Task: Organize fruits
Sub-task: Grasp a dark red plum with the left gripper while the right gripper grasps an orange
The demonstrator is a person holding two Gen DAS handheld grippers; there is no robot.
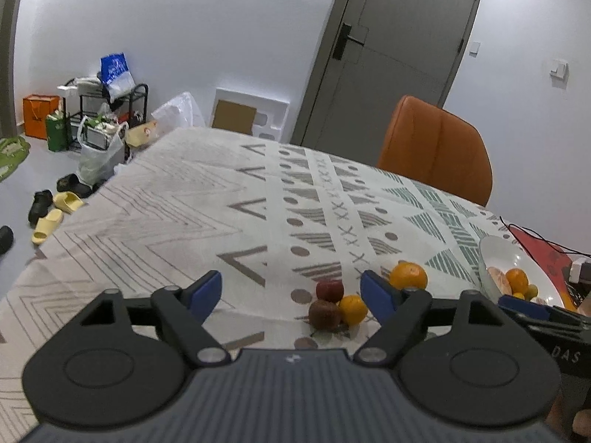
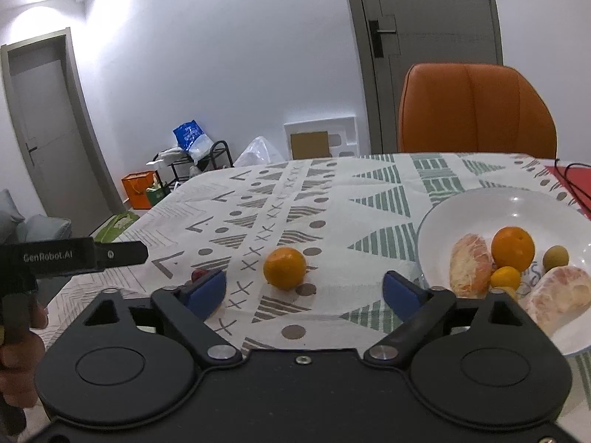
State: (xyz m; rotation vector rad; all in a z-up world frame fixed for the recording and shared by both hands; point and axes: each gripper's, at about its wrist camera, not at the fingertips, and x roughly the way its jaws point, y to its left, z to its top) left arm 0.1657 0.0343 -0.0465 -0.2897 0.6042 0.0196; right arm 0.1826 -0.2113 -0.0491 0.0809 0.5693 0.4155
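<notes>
My left gripper (image 1: 291, 291) is open and empty above the patterned tablecloth. Just ahead and right of it lie two dark red fruits (image 1: 325, 313), a small orange (image 1: 353, 309) and a larger orange (image 1: 408, 276). My right gripper (image 2: 304, 289) is open and empty, with the larger orange (image 2: 284, 268) on the cloth just beyond its fingers. A red fruit (image 2: 198, 274) peeks from behind its left finger. The white bowl (image 2: 480, 206) at the right holds an orange (image 2: 513, 248), a small orange, a small green fruit (image 2: 556, 257) and peeled citrus pieces (image 2: 470, 265). The bowl also shows in the left wrist view (image 1: 496, 254).
An orange chair (image 2: 476, 110) stands behind the table's far edge. A red mat with a black cable (image 2: 570, 181) lies at the far right. The left gripper's body (image 2: 74, 256) reaches in from the left. Bags, a rack and slippers (image 1: 66, 203) sit on the floor to the left.
</notes>
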